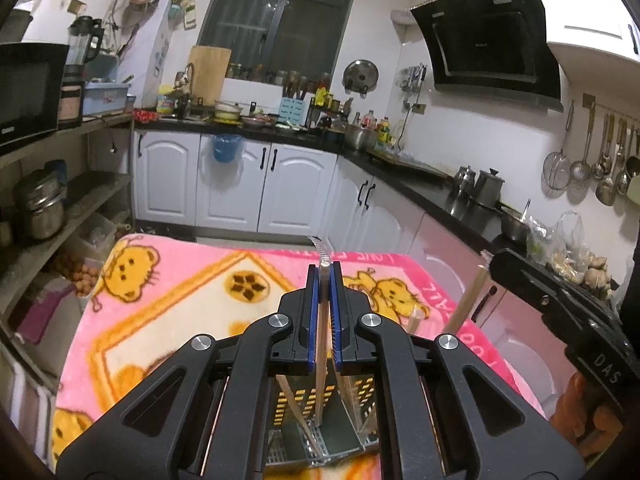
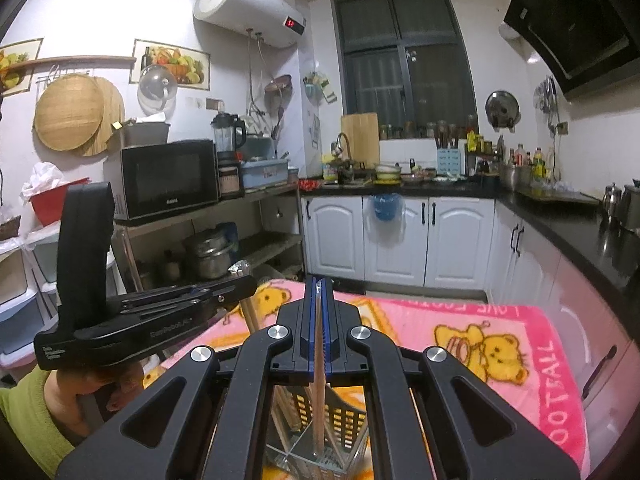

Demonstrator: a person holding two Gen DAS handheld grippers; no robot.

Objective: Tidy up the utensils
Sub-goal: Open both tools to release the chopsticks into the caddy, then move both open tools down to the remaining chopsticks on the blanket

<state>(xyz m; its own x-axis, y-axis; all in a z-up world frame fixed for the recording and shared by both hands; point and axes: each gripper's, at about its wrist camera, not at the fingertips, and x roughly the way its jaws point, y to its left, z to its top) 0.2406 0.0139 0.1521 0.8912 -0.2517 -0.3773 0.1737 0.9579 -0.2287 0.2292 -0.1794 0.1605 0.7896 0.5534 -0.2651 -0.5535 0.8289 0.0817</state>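
Observation:
My left gripper [image 1: 324, 270] is shut on a wooden chopstick [image 1: 321, 364]; the chopstick's silver patterned end sticks up past the fingertips. Its lower part reaches down into a black perforated utensil holder [image 1: 286, 404] right below the jaws. My right gripper [image 2: 319, 280] is shut on another wooden chopstick [image 2: 318, 364], which also runs down into the same holder [image 2: 346, 414]. More sticks stand inside it. Each gripper shows in the other's view: the right gripper [image 1: 494, 258] at the right, the left gripper [image 2: 248, 280] at the left, both close together over the holder.
The holder stands on a pink blanket with yellow bears [image 1: 172, 292] that covers a table. White cabinets with a black countertop [image 1: 420, 188] run along the back and right. A metal shelf with a microwave [image 2: 168, 178] and pots is at the left.

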